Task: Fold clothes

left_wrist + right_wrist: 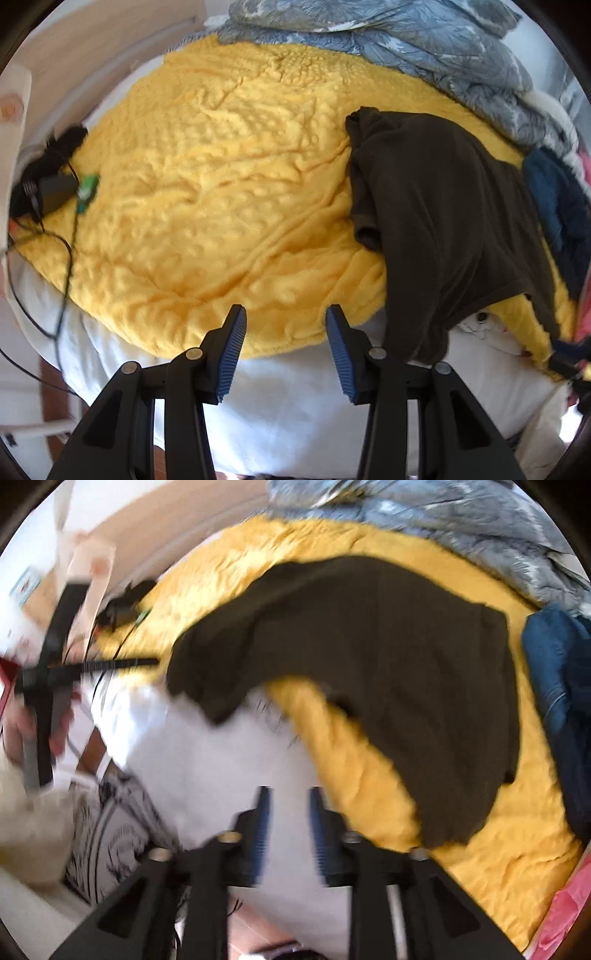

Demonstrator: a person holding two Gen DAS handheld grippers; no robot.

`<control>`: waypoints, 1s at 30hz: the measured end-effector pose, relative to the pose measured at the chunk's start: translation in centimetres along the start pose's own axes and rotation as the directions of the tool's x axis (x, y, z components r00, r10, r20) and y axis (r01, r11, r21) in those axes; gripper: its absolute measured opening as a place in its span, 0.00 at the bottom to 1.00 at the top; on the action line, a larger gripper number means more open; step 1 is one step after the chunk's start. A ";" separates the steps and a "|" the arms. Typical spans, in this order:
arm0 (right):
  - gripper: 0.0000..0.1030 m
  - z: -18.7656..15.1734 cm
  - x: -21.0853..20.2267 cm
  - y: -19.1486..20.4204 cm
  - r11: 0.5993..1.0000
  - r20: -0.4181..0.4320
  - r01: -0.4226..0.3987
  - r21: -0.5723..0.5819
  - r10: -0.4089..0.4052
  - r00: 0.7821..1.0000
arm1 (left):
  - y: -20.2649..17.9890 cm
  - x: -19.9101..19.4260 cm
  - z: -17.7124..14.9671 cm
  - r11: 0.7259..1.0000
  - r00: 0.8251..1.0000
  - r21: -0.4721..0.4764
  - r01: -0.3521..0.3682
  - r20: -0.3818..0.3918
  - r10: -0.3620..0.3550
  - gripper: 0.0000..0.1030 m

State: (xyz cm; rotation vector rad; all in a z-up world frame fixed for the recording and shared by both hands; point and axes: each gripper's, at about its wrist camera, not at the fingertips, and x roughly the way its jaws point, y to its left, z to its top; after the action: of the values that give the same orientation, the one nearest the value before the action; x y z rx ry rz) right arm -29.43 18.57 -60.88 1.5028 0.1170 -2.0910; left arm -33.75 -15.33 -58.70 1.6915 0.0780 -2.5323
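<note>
A dark brown garment (443, 206) lies crumpled on the right side of a yellow blanket (221, 184). Its lower edge hangs over the bed's front, just right of my left gripper (285, 310). That gripper is open, its blue pads (232, 350) bare over the blanket's edge. In the blurred right wrist view the brown garment (369, 646) spreads across the yellow blanket (480, 867). My right gripper (289, 794) hovers in front of it over white sheet, its jaws a little apart with nothing between them. A hand holds the left gripper (44, 675) at far left, near the garment's left end.
A blue-grey patterned duvet (406, 40) is heaped at the back. Blue clothing (557, 206) and pink cloth (565, 912) lie at the right. A black charger with cables (51, 188) and a green item (88, 186) rest at the left edge. White sheet (295, 406) covers the front.
</note>
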 end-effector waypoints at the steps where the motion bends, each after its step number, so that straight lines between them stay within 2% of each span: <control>1: 0.27 0.3 -0.6 -0.2 1.000 0.021 0.005 0.006 -0.005 1.000 | -0.2 -0.2 0.2 1.000 1.000 0.022 -0.009 0.015 0.008 0.46; 2: 0.27 0.6 -1.1 -0.4 1.000 0.042 0.010 0.012 -0.011 0.999 | -0.3 -0.3 0.3 0.999 1.000 0.042 -0.017 0.024 0.016 0.46; 4: 0.27 1.1 -1.9 -0.8 1.000 0.071 0.024 0.021 -0.025 0.997 | -0.6 0.4 0.6 0.997 1.000 0.075 -0.017 -0.018 0.018 0.46; 8: 0.27 1.8 -0.4 -1.4 0.998 0.029 0.056 0.021 -0.057 0.998 | -1.6 0.8 0.0 0.992 0.999 0.130 0.000 -0.048 0.006 0.46; 11: 0.27 2.4 1.2 -1.4 0.999 -0.006 0.037 0.028 -0.037 0.999 | -1.0 0.7 -0.7 0.993 0.990 0.073 0.096 -0.107 -0.087 0.46; 13: 0.27 2.6 1.6 -1.0 0.999 -0.016 0.031 0.016 -0.031 0.999 | -0.3 0.5 -1.4 0.992 0.985 0.035 0.119 -0.133 -0.113 0.46; 16: 0.27 2.8 2.2 -0.1 0.999 -0.025 0.039 -0.016 -0.039 0.999 | 0.8 1.0 -2.1 0.993 0.978 -0.027 0.117 -0.168 -0.120 0.46; 19: 0.27 2.9 3.0 0.7 0.993 -0.028 0.102 -0.065 -0.104 0.994 | 1.7 2.0 -2.3 0.989 0.974 -0.104 0.109 -0.186 -0.127 0.46; 21: 0.27 3.0 3.5 0.8 0.988 -0.035 0.133 -0.085 -0.136 0.990 | 2.1 2.6 -2.2 0.980 0.969 -0.154 0.130 -0.190 -0.158 0.46; 24: 0.27 3.1 4.2 0.6 0.984 -0.040 0.150 -0.094 -0.154 0.987 | 1.7 3.4 -1.8 0.974 0.964 -0.168 0.153 -0.191 -0.185 0.46; 27: 0.26 3.1 4.7 0.4 0.982 -0.048 0.159 -0.097 -0.164 0.985 | 1.0 3.5 -1.3 0.984 0.973 -0.130 0.125 -0.179 -0.147 0.46; 30: 0.22 3.2 5.0 0.0 0.982 -0.057 0.161 -0.095 -0.167 0.984 | -0.3 2.6 -0.9 0.996 0.986 -0.030 0.084 -0.142 -0.087 0.46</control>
State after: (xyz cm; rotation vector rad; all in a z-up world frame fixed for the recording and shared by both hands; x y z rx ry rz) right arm -33.24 15.39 -64.19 1.5523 0.3665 -2.1332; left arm -33.91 -15.08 -61.48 1.8979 0.1946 -2.4543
